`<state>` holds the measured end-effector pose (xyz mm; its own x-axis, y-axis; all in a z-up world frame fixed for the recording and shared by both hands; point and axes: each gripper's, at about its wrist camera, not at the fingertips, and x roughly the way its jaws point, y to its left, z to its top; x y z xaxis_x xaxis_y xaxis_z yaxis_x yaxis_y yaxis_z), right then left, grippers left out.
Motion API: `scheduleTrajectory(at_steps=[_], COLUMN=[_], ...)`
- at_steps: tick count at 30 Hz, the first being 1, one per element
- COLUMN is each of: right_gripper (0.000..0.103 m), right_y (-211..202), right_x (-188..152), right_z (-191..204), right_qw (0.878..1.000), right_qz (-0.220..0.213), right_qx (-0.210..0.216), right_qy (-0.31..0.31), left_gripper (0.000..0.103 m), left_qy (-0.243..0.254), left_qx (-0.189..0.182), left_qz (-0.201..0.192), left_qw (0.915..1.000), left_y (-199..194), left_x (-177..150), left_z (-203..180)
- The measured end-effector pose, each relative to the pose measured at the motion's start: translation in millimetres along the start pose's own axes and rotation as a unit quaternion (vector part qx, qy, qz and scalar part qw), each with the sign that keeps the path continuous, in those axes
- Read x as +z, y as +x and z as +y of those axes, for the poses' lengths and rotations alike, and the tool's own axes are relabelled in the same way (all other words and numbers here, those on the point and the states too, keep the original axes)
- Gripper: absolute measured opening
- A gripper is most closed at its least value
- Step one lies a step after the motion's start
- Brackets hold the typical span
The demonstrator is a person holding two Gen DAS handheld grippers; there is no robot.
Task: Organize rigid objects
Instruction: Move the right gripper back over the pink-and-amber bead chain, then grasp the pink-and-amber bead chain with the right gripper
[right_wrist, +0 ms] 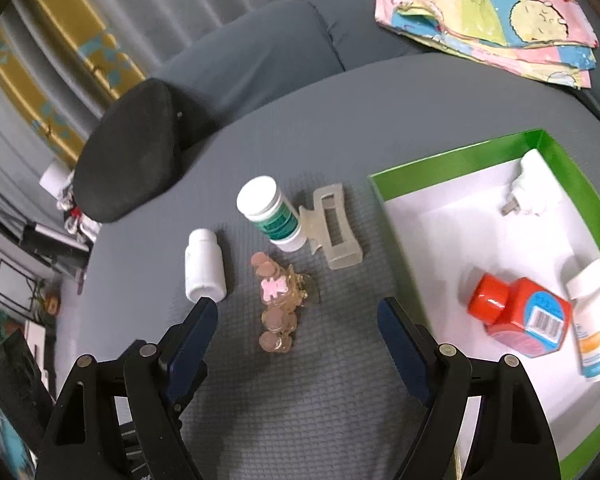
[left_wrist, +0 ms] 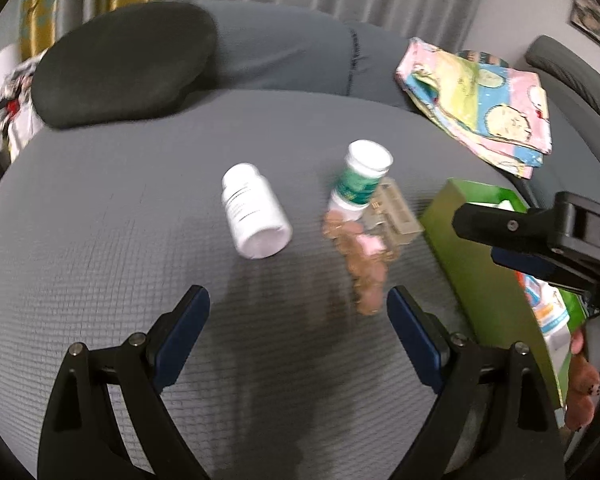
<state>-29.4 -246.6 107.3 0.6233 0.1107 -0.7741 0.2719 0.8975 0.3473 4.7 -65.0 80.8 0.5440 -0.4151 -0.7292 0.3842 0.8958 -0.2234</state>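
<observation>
On the grey cushion lie a white bottle (left_wrist: 256, 212) (right_wrist: 204, 266), a green-labelled bottle (left_wrist: 362, 178) (right_wrist: 272, 212), a clear claw clip (left_wrist: 394, 214) (right_wrist: 336, 232) touching that bottle, and a brown beaded hair clip (left_wrist: 364, 268) (right_wrist: 278, 304). My left gripper (left_wrist: 298, 296) hovers open over the cushion, short of the white bottle. My right gripper (right_wrist: 296, 306) (left_wrist: 480, 238) is open too, with the hair clip lying just ahead of the gap between its fingers. The green box (right_wrist: 460, 152) (left_wrist: 472, 264) stands to the right.
Inside the box lie a red bottle (right_wrist: 520, 316), an orange-labelled white bottle (right_wrist: 594, 328) and a white plug (right_wrist: 528, 192). A black cushion (left_wrist: 124, 64) and folded patterned cloth (left_wrist: 480, 104) sit at the back. A person's hand (left_wrist: 584, 380) shows at the right edge.
</observation>
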Motion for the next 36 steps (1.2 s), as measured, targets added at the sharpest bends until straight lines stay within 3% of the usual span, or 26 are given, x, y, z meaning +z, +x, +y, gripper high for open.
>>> scheduleTrajectory(at_steps=[7,13,16,22,26,31,36], right_gripper=[0.083,0.083,0.083,0.083,0.072,0.07,0.052], right_y=[20,42,51,58,62,77,93], right_x=[-2,-5,-8,-8,-6,-5,-8], right_z=[14,15,18,19,19,22,27], right_qw=[0.999,0.999,0.998,0.998,0.998,0.998,0.996], right_qz=[0.017,0.041,0.048,0.038,0.03,0.03,0.04], right_qx=[-0.023,-0.021,-0.044,-0.043,-0.049,-0.06,-0.073], right_qy=[-0.024,-0.009,-0.015,-0.011,-0.012,-0.011,-0.021], left_gripper=[0.09,0.09,0.09,0.09,0.09,0.09,0.09], left_qy=[-0.036,-0.053,-0.059,-0.079,-0.087,-0.09,-0.095], left_qx=[0.012,0.017,0.021,0.022,0.019,0.022,0.021], left_qz=[0.025,0.03,0.035,0.037,0.038,0.039,0.039], left_qw=[0.999,0.998,0.9974,0.9959,0.9953,0.9949,0.9945], left_y=[10,6,4,-2,-6,-10,-12], left_x=[-6,-10,-13,-16,-17,-19,-19], left_z=[21,30,36,49,55,59,65])
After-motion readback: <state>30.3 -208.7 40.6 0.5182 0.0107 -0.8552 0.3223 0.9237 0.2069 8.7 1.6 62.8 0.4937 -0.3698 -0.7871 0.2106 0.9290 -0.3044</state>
